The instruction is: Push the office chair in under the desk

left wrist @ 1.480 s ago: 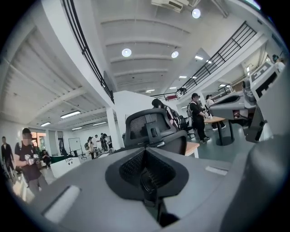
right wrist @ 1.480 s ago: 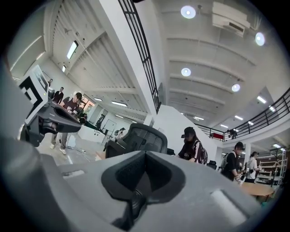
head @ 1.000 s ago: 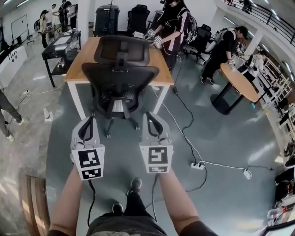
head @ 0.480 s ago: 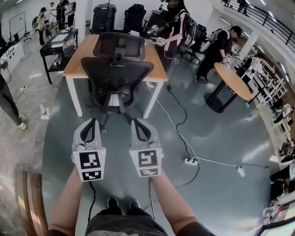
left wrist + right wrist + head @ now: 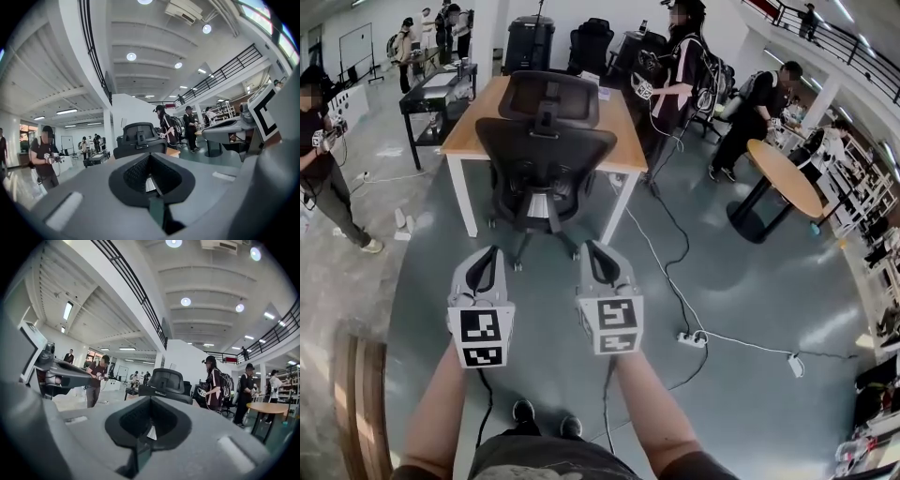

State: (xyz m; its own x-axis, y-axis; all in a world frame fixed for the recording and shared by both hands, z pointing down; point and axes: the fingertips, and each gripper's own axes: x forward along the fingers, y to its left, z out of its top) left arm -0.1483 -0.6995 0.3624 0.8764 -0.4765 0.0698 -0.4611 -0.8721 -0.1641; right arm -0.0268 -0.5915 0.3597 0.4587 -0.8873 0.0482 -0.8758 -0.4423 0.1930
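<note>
The black mesh-back office chair [image 5: 546, 150] stands with its back towards me, its seat partly under the wooden desk [image 5: 472, 131] with white legs. In the head view my left gripper [image 5: 485, 255] and right gripper [image 5: 598, 249] hover side by side over the grey floor, a short way in front of the chair's base and touching nothing. Both are shut and empty. The chair [image 5: 139, 140] shows beyond the closed left gripper [image 5: 151, 183] in the left gripper view. It also shows as the chair [image 5: 166, 383] beyond the right gripper [image 5: 150, 428] in the right gripper view.
A person [image 5: 680, 66] stands at the desk's far right corner and another person [image 5: 323, 150] at the left. A power strip [image 5: 694, 337] and cables lie on the floor to the right. A round table [image 5: 787, 173] and a black cart [image 5: 436, 94] flank the desk.
The person's feet have come together below the grippers. The head view has shifted a little, and a person has come into view at the left. Both grippers stay shut, short of the chair.
</note>
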